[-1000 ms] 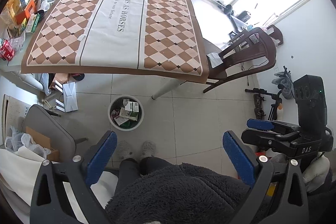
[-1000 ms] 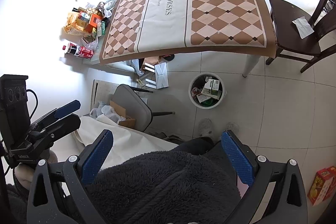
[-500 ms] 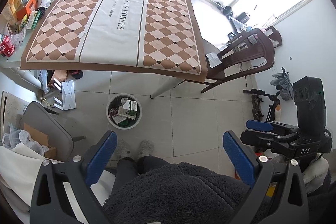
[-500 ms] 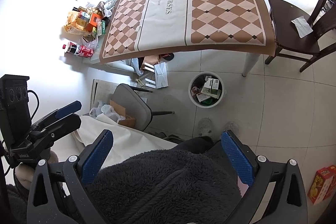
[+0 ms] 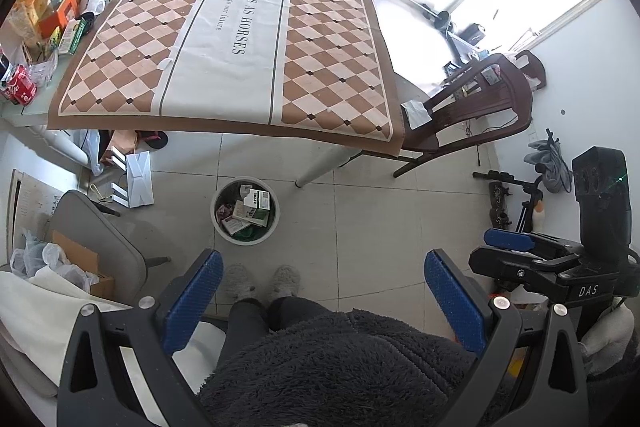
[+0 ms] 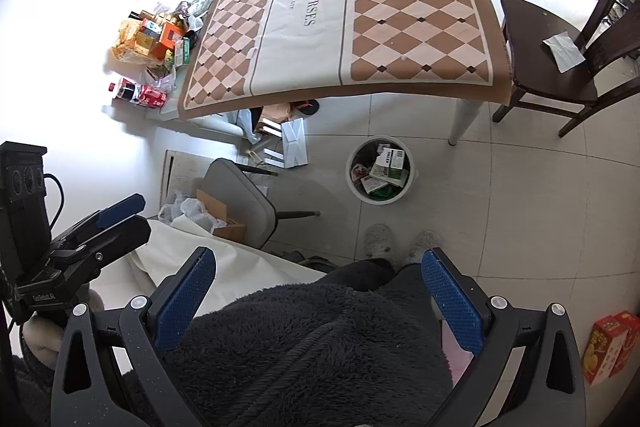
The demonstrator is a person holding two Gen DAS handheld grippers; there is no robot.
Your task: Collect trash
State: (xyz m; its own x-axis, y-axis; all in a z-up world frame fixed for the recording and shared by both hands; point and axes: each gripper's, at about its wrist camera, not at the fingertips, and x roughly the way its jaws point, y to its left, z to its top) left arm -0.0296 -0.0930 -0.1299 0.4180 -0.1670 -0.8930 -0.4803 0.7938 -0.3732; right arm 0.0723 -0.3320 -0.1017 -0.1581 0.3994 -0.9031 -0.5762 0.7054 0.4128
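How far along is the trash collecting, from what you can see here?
Done: the white bin on the floor already holds several small boxes and wrappers, and the checkered tablecloth is bare. In hand: nothing; the left tongs and right tongs both hang open and empty. Possibly left: the packages and cola bottle heaped beside the tablecloth, and crumpled paper on the wooden chair.

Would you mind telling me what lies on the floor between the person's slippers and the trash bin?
Only bare tile: both wrist views show nothing between the slippers and the trash bin.
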